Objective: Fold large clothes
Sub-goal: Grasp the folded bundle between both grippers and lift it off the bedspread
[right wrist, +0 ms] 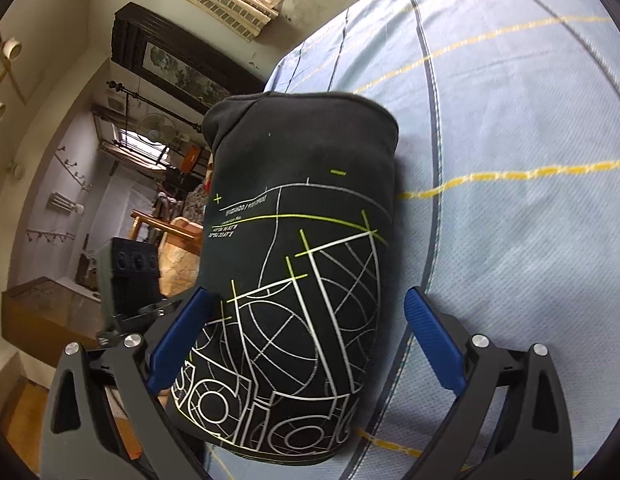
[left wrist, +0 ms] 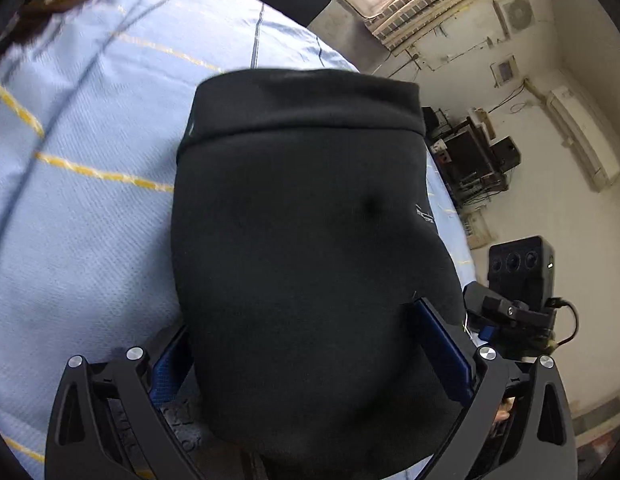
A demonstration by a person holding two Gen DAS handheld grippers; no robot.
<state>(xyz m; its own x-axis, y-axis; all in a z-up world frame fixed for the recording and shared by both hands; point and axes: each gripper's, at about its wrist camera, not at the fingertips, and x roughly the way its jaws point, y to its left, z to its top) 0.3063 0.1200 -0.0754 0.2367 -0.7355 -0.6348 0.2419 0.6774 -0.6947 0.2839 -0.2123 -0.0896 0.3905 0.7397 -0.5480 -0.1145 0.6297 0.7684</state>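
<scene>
Looking along both grippers, we see the folded black garment lying on the bed, long axis pointing away, between open right jaws; the left jaws seem open, touching it.

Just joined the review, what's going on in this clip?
A person is folding a black garment on a bed with a light blue sheet, one set of tongs per hand. The garment is already a compact bundle. The right tongs stand open around it, pads clear. The left tongs also straddle it; grip unclear.
</scene>
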